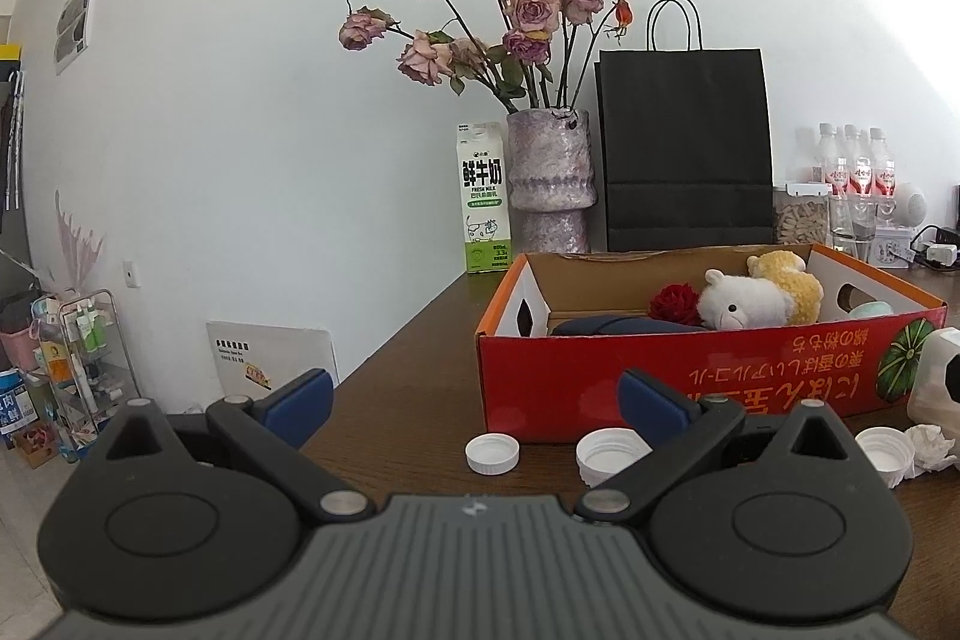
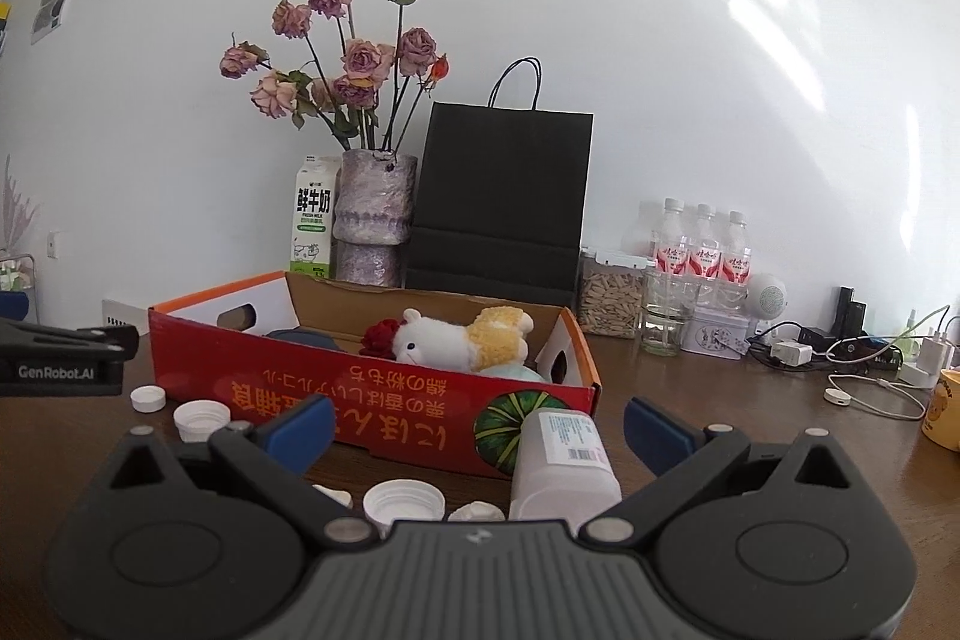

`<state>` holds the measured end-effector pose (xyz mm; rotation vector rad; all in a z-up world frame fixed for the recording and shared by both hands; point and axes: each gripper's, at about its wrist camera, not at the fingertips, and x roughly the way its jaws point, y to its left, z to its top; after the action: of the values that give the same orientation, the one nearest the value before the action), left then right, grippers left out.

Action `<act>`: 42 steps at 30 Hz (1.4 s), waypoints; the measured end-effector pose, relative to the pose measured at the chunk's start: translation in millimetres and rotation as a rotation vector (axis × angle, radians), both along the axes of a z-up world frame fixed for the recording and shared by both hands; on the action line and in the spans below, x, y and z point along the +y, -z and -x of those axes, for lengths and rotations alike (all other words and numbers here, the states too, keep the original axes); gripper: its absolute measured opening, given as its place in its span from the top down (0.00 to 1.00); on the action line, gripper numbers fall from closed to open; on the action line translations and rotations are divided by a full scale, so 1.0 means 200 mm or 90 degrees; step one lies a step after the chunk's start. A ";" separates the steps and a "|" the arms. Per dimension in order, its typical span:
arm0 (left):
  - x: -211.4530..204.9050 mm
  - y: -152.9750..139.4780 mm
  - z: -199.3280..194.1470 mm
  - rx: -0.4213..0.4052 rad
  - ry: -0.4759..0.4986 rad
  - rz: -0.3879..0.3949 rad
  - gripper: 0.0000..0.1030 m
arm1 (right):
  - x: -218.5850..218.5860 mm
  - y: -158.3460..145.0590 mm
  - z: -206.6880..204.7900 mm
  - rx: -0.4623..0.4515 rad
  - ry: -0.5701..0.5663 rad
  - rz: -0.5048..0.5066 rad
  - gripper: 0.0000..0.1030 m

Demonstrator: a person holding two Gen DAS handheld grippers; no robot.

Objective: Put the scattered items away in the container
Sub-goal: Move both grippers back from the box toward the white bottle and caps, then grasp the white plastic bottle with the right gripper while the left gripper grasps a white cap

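Note:
A red cardboard box point(image 1: 690, 376) point(image 2: 384, 400) sits on the brown table and holds a white and yellow plush toy point(image 1: 756, 295) point(image 2: 456, 340), a red fabric rose point(image 1: 672, 301) and a dark blue item point(image 1: 618, 325). In front of it lie white caps point(image 1: 492, 453) point(image 1: 609, 455) point(image 1: 885, 454) point(image 2: 403, 503), crumpled tissue point(image 1: 930, 445) and a white plastic bottle point(image 2: 564, 466). My left gripper point(image 1: 477, 400) is open, low over the table before the two left caps. My right gripper point(image 2: 477, 427) is open around the bottle's width, just short of it.
Against the wall stand a milk carton point(image 1: 483, 199), a vase of dried roses point(image 1: 549, 178), a black paper bag point(image 1: 687, 148), drink bottles point(image 2: 702, 244), a seed jar point(image 2: 609, 301) and a glass point(image 2: 660, 322). Chargers and cables point(image 2: 864, 358) and a yellow cup point(image 2: 945, 412) lie right.

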<state>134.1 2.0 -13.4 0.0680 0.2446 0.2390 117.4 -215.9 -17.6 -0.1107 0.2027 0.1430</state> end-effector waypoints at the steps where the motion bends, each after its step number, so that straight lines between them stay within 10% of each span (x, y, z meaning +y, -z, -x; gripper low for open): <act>1: 0.00 0.00 0.00 0.000 0.000 -0.001 0.00 | -0.01 0.00 0.00 0.000 0.002 -0.002 0.00; 24: 0.00 0.01 -0.02 0.027 0.001 -0.001 0.00 | -0.15 0.03 -0.06 0.088 0.033 -0.033 0.00; 42: -0.02 0.07 -0.27 0.143 0.070 0.014 0.03 | -0.19 0.09 -0.39 0.197 0.067 -0.065 0.30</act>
<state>187.8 -2.9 -27.9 0.0868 0.4661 0.1187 196.0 -254.5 -36.4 0.0255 0.5089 0.0643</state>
